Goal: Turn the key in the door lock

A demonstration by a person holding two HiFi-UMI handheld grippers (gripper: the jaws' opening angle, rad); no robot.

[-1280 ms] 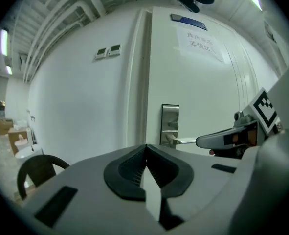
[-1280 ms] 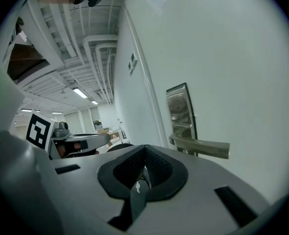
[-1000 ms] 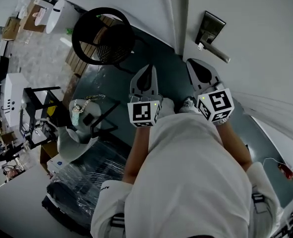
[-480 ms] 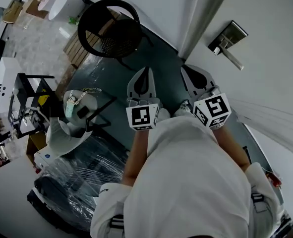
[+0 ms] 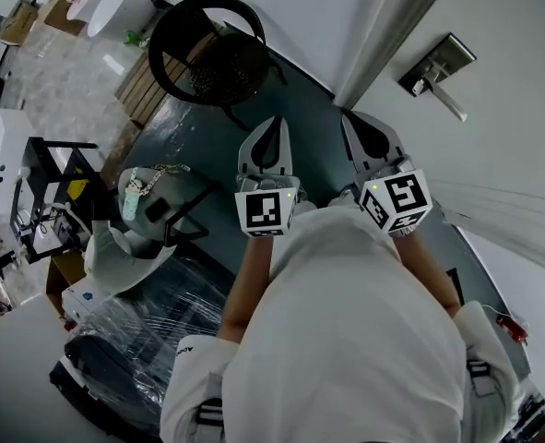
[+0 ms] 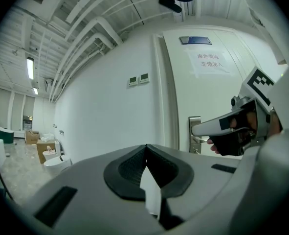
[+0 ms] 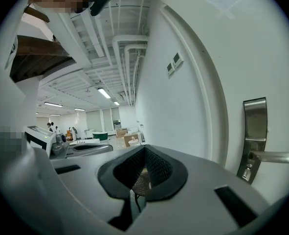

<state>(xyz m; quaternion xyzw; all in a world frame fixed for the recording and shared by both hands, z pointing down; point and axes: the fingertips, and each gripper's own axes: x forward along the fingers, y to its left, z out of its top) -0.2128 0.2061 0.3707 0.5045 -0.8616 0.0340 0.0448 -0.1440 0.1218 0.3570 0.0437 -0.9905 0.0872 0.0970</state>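
Left gripper: jaws closed together, nothing between them, facing the white wall.
Right gripper: jaws also closed and empty, just beside the left one.
Door lock: metal plate on the white door, to the right of both grippers and well apart from them.
Handle: level, untouched.
Keyhole: below the handle; too small to tell if a key is inside.

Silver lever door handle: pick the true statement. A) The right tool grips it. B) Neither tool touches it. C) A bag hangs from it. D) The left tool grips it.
B: the silver lever door handle stands bare, clear of the right tool and the left tool.
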